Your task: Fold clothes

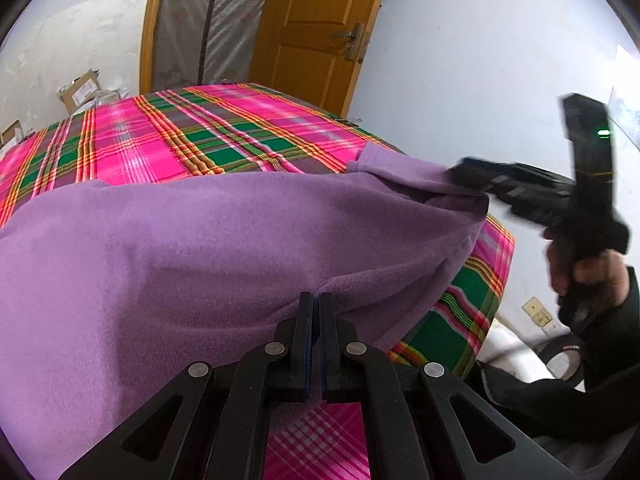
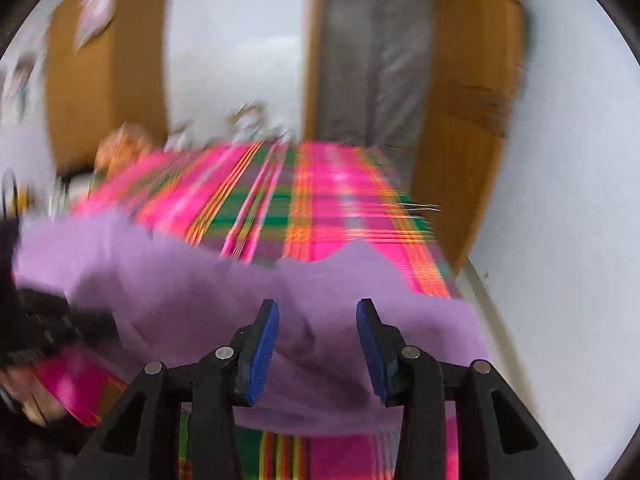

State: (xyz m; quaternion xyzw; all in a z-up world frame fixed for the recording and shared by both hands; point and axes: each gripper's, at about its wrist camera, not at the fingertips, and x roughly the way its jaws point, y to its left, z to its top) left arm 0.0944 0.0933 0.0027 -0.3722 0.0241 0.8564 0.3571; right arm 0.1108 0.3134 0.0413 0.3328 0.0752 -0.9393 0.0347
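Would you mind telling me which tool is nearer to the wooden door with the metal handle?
Right. The right tool reaches over the far corner of the purple garment, on the side of the wooden door; the left tool pinches the garment's near edge.

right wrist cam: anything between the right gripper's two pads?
Only the purple garment, passing loose beneath the open right gripper; pads aren't pressing it. Right wrist view.

A matt, fuzzy fleece is seen in the purple garment (image 1: 200, 248). The bed (image 1: 248, 128) is covered by a smooth woven plaid cloth with a slight sheen. The left gripper (image 1: 316, 308) is made of matt black plastic, with ribbed blue pads and bright metal pins. The door (image 1: 312, 32) is of glossy varnished wood.
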